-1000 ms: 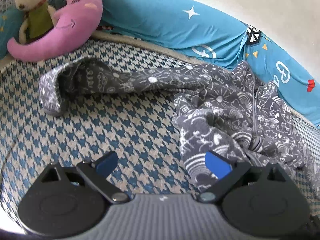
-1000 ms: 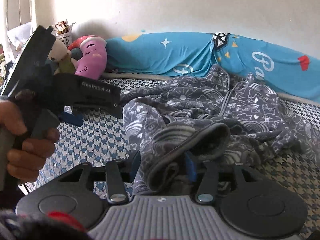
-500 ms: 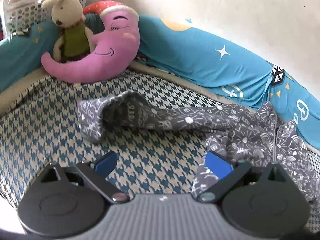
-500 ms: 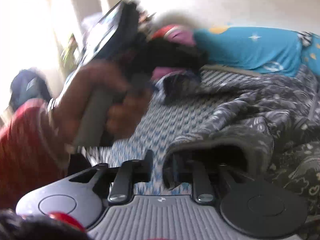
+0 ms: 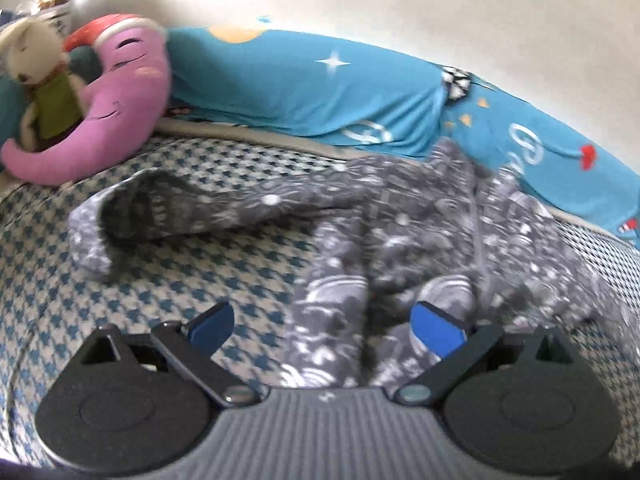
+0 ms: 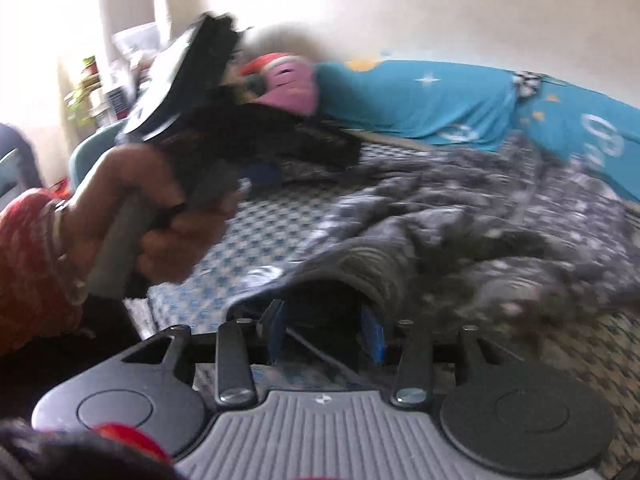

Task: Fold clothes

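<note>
Left wrist view, left tongs (image 5: 326, 326) spread over grey garment (image 5: 400, 232), right tongs (image 6: 326, 334) seemingly apart.

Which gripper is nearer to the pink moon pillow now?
Left. The left gripper hangs open over the bed with the pink moon pillow ahead on its left. The right gripper is further back, at the grey garment.
</note>
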The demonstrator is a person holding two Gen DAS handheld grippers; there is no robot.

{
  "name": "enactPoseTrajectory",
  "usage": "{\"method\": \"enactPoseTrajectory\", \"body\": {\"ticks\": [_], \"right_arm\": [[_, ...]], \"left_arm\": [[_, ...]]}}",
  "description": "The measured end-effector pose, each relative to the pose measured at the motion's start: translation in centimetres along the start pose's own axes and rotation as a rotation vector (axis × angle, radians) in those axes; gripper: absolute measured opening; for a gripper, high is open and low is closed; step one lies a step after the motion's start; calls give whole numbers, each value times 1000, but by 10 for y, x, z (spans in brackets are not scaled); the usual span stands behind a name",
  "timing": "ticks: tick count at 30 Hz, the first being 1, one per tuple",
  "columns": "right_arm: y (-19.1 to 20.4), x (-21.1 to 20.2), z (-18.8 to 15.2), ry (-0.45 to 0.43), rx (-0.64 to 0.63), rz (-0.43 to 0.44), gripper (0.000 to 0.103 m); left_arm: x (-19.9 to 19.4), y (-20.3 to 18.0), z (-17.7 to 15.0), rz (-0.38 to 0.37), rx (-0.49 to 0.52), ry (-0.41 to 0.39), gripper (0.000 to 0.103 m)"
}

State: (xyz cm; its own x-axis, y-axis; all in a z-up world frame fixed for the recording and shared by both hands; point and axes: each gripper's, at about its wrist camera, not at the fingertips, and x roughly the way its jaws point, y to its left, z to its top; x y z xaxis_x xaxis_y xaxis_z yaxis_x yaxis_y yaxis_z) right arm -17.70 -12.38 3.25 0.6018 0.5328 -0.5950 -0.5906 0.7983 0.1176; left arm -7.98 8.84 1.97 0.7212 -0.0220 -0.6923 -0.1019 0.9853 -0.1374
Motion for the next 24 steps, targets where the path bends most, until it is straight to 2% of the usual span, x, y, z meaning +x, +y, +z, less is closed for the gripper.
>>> {"method": "enactPoseTrajectory", "body": {"ticks": [6, 11, 15, 18, 24], "right_arm": [[-18, -19, -4, -24, 74, -56, 42], [-41, -20, -14, 6, 157, -265, 42], [-62, -20, -18, 14, 230, -384, 42], [-74, -19, -20, 11, 276, -432, 42], [-96, -3, -23, 36, 394, -420, 42]], "left_arm": [[-13, -23, -9, -46, 72, -40, 103], [-12, -27, -21, -55, 69, -8, 103], [-10, -33, -30, -42, 103, 5, 103], [-8, -37, -34, -36, 129, 14, 103], [1, -29, -36, -24, 93, 52, 103]]}}
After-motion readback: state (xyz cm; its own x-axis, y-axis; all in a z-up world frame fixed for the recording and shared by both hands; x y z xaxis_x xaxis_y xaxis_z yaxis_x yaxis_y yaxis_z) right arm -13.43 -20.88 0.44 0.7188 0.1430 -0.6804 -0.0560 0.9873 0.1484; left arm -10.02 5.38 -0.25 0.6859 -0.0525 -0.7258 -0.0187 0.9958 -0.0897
